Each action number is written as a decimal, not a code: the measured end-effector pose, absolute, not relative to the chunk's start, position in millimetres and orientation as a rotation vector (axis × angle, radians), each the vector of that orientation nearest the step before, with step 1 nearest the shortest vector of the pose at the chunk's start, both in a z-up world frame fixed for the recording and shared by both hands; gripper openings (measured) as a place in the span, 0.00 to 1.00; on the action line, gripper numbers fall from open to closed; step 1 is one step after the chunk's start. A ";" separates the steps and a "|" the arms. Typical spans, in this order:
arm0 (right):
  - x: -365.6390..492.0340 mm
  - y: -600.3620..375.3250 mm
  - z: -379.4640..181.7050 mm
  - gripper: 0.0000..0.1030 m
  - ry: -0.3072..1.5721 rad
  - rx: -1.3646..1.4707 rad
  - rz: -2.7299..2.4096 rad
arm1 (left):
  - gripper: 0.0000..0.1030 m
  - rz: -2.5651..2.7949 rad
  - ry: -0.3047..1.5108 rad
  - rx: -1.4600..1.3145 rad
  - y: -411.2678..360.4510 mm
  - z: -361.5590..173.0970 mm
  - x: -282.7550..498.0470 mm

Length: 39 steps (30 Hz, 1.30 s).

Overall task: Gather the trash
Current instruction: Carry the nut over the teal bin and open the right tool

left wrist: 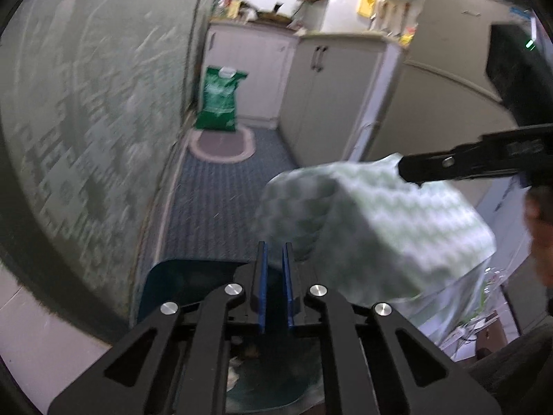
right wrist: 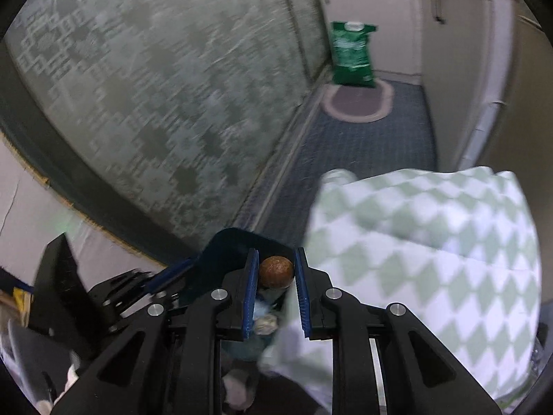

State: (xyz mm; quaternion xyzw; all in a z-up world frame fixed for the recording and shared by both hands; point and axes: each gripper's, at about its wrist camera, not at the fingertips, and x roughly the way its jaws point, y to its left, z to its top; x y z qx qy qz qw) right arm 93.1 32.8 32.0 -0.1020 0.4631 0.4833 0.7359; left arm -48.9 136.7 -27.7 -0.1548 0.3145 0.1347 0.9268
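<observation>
Brown round nut-like piece (right wrist: 275, 271) sat between the right gripper (right wrist: 275, 269) pads, low centre of the right wrist view; both blue pads looked pressed on its sides, so it was gripped. Whether it's a nut or a pit, can't tell. Below it, a dark blue bin (right wrist: 238, 242) rim, with pale crumpled scraps (right wrist: 266, 323) inside, blurred.

Green-and-white checked cloth (right wrist: 432, 242) filled the lower right of that view, draped just beside the right gripper. In the left wrist view the same cloth (left wrist: 373, 228) sat right of centre, with the right gripper (left wrist: 402, 169) coming in from the right edge, tip at the cloth's upper corner.

Left gripper (left wrist: 274, 252) was nearly shut, only a narrow slot between the pads, nothing in it. It hung over the bin (left wrist: 193, 273), bottom centre.

Background: patterned grey-green wall (left wrist: 96, 110) on the left, blue carpet (left wrist: 221, 200), oval mat (left wrist: 221, 145), green bag (left wrist: 219, 98) standing against white cabinets (left wrist: 331, 97), upper centre. All motion-blurred.
</observation>
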 end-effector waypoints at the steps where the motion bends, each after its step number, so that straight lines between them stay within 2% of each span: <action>1: 89.7 38.7 29.8 0.20 1.027 -0.234 1.073 | 0.07 0.294 0.662 -0.313 140.7 -30.9 -50.6; 11: 51.4 95.4 -6.8 0.21 1.102 -0.421 1.140 | 0.01 0.351 0.741 -0.321 165.7 -45.8 -67.3; 12: 50.1 98.2 -9.6 0.22 1.108 -0.430 1.142 | 0.01 0.352 0.749 -0.325 168.1 -47.7 -67.8; 15: 53.6 101.9 -15.9 0.37 1.144 -0.422 1.148 | 0.01 0.353 0.770 -0.346 175.0 -52.5 -69.4; 24: 73.4 92.3 10.3 0.37 1.129 -0.307 1.168 | 0.01 0.328 0.805 -0.372 181.0 -63.4 -68.0; 33: 89.5 69.6 22.6 0.44 1.115 -0.267 1.166 | 0.01 0.307 0.874 -0.351 169.8 -75.9 -54.5; 35: 89.6 67.1 22.8 0.45 1.106 -0.277 1.156 | 0.01 0.305 0.900 -0.347 167.0 -79.4 -50.9; 38: 88.9 61.6 25.4 0.51 1.073 -0.298 1.139 | 0.09 0.302 0.927 -0.349 164.0 -82.0 -48.7; 39: 88.2 59.9 26.3 0.55 1.055 -0.314 1.127 | 0.15 0.301 0.928 -0.346 162.7 -81.7 -48.9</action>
